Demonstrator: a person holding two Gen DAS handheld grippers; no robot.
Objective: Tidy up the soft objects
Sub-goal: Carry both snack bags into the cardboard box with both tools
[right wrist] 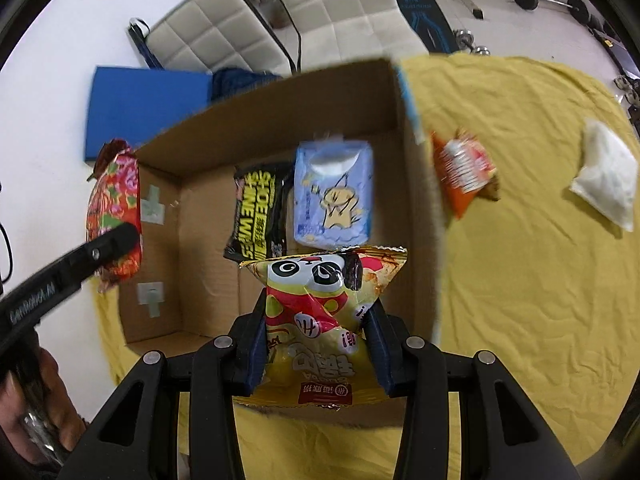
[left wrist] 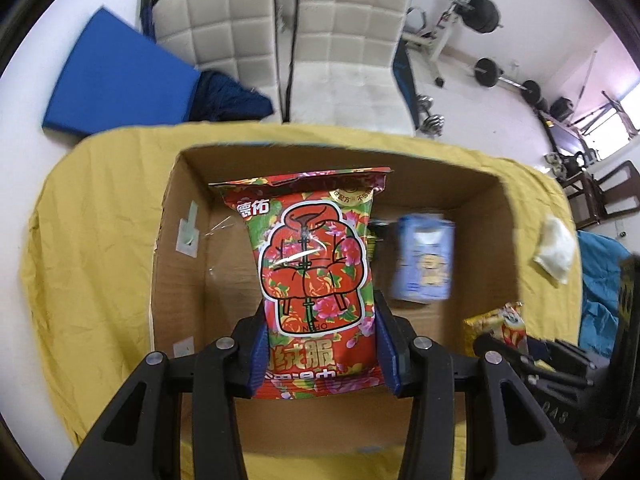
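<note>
My left gripper (left wrist: 320,344) is shut on a red floral wipes pack (left wrist: 312,272) and holds it above the open cardboard box (left wrist: 180,248). The pack also shows in the right wrist view (right wrist: 116,208) at the box's left wall. My right gripper (right wrist: 316,340) is shut on a yellow panda snack bag (right wrist: 320,312) over the box's near edge (right wrist: 160,340). Inside the box lie a black-and-yellow shoe wipes pack (right wrist: 256,216) and a light blue tissue pack (right wrist: 332,196), which also shows in the left wrist view (left wrist: 424,260).
The box stands on a yellow cloth (right wrist: 520,280). On the cloth right of the box lie an orange snack bag (right wrist: 464,172) and a white pouch (right wrist: 608,176). White chairs (left wrist: 352,40), a blue mat (left wrist: 116,80) and gym weights (left wrist: 504,76) are on the floor beyond.
</note>
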